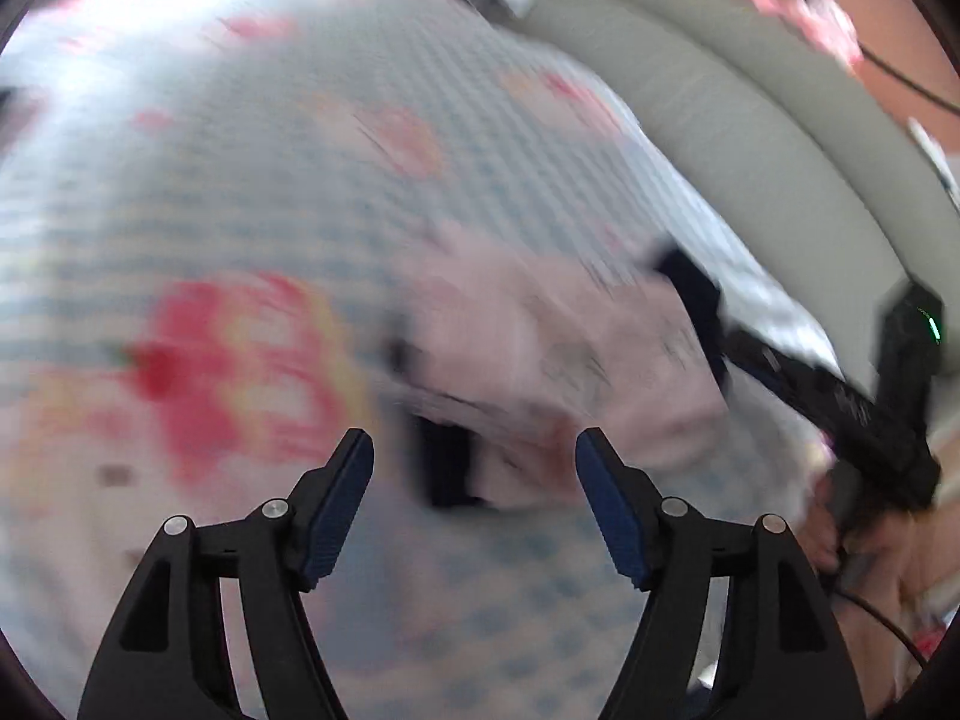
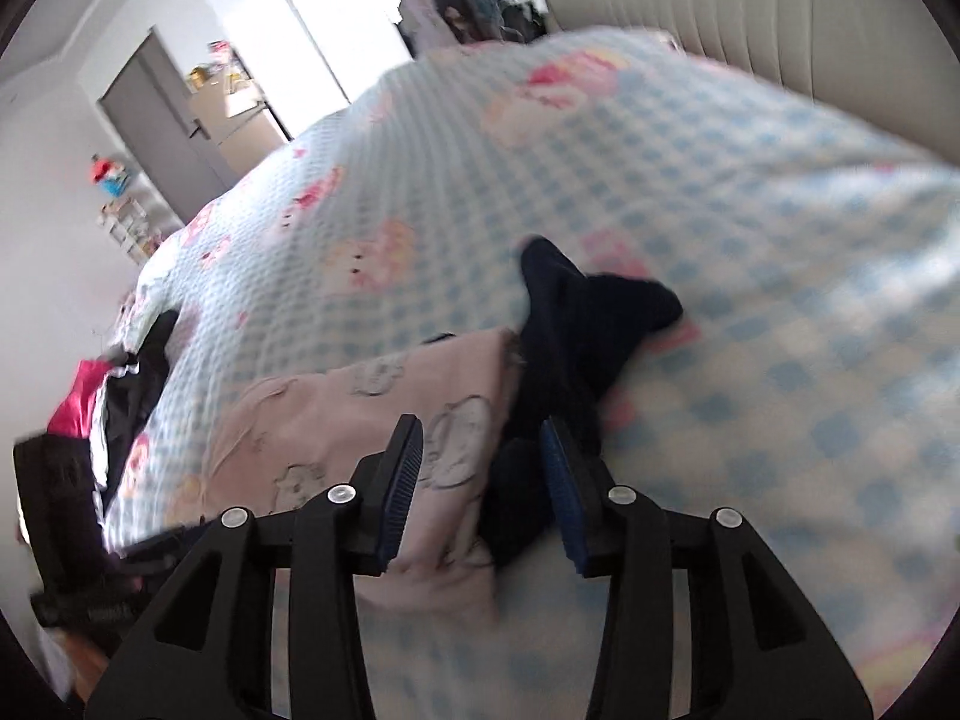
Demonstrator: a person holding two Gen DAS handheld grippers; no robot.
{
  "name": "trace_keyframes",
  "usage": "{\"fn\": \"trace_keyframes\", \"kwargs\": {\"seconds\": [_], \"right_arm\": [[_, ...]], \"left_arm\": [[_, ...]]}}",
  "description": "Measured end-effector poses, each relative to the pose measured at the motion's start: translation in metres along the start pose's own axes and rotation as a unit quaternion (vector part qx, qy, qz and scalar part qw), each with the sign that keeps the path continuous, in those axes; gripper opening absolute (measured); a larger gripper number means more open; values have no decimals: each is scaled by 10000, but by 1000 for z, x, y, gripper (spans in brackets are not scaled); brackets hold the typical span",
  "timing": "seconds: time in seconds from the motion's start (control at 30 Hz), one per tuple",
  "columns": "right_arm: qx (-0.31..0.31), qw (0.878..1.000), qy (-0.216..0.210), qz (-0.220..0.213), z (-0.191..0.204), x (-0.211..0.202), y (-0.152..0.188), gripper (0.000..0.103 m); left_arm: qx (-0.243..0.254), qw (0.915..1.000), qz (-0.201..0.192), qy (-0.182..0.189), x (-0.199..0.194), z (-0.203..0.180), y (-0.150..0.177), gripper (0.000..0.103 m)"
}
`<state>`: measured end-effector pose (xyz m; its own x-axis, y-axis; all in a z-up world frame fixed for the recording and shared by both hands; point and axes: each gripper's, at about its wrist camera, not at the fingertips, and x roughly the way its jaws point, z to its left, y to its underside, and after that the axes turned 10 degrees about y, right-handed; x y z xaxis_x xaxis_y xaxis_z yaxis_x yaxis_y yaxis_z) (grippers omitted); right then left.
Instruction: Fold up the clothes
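Observation:
A pale pink garment (image 1: 540, 354) with cartoon prints and dark navy parts lies folded on the bed's blue-checked sheet (image 1: 270, 180). My left gripper (image 1: 474, 441) is open just short of it, and nothing sits between its fingers. In the right wrist view the pink cloth (image 2: 372, 408) and its navy part (image 2: 576, 324) lie on the sheet (image 2: 750, 240). My right gripper (image 2: 480, 423) hangs over the seam where pink meets navy. Its jaws stand apart and the pads do not press the cloth. Both views are blurred.
A beige padded headboard (image 1: 750, 120) (image 2: 780, 18) borders the bed. The right gripper's black housing (image 1: 840, 396) is held by a hand at the right. A heap of pink and black clothes (image 2: 102, 402) lies at the bed's left edge, with a grey door (image 2: 162, 120) beyond.

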<state>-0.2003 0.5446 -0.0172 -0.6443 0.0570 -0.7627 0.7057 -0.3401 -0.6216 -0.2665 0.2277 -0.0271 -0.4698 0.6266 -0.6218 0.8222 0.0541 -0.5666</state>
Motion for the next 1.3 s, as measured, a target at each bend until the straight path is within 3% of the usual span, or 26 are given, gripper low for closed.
{"fn": "trace_keyframes", "kwargs": {"seconds": [0.03, 0.13, 0.23, 0.27, 0.3, 0.4, 0.43, 0.5, 0.6, 0.77, 0.87, 0.93, 0.97, 1.03, 1.13, 1.3], "right_arm": [[-109, 9998, 105, -138, 4, -7, 0, 42], [-456, 9977, 179, -471, 22, -20, -3, 42], [-674, 9976, -185, -18, 39, 1, -10, 41], [-788, 9965, -141, 241, 45, 11, -9, 41], [-869, 9954, 49, 397, 48, 19, -5, 41], [-931, 9933, 340, 588, 44, 32, 4, 33], [-922, 9931, 390, 605, 40, 35, 6, 25], [-820, 9942, 355, 598, 27, 35, 8, 13], [-700, 9951, 267, 644, 15, 36, 11, 6], [-543, 9960, 236, 668, 10, 42, 15, 4], [-555, 9965, 183, 600, 17, 32, 12, 15], [-615, 9965, 184, 528, 26, 20, 10, 54], [-661, 9965, 215, 459, 31, 12, 10, 60], [-783, 9960, 357, 237, 45, -1, 9, 80], [-742, 9949, 687, -9, 64, -17, 4, 90], [-614, 9977, 301, -21, 112, -28, 6, 91]], "left_arm": [[44, 9994, -308, -119, -13, 1, -1, 68], [421, 9973, -599, 96, -19, -11, -17, 54], [887, 9955, -232, 231, 12, -26, -37, 23], [981, 9944, -44, 386, 24, -30, -40, 19], [1051, 9933, 136, 463, 36, -33, -41, 19], [924, 9935, 631, 193, 76, -26, -38, 19], [732, 9944, 738, 189, 85, -17, -33, 19], [430, 9957, 758, 310, 90, -3, -23, 16], [411, 9958, 751, 327, 94, -2, -11, 15], [641, 9932, 968, 99, 99, -12, -21, 15], [733, 9929, 933, 104, 84, -16, -27, 18], [836, 9934, 784, 48, 63, -19, -29, 27], [830, 9941, 698, 20, 51, -18, -30, 39], [743, 9960, 496, 44, 23, -14, -34, 47], [760, 9968, 233, -111, -16, -2, -43, 53], [604, 9965, -188, -548, -80, 33, -58, 69]]}}
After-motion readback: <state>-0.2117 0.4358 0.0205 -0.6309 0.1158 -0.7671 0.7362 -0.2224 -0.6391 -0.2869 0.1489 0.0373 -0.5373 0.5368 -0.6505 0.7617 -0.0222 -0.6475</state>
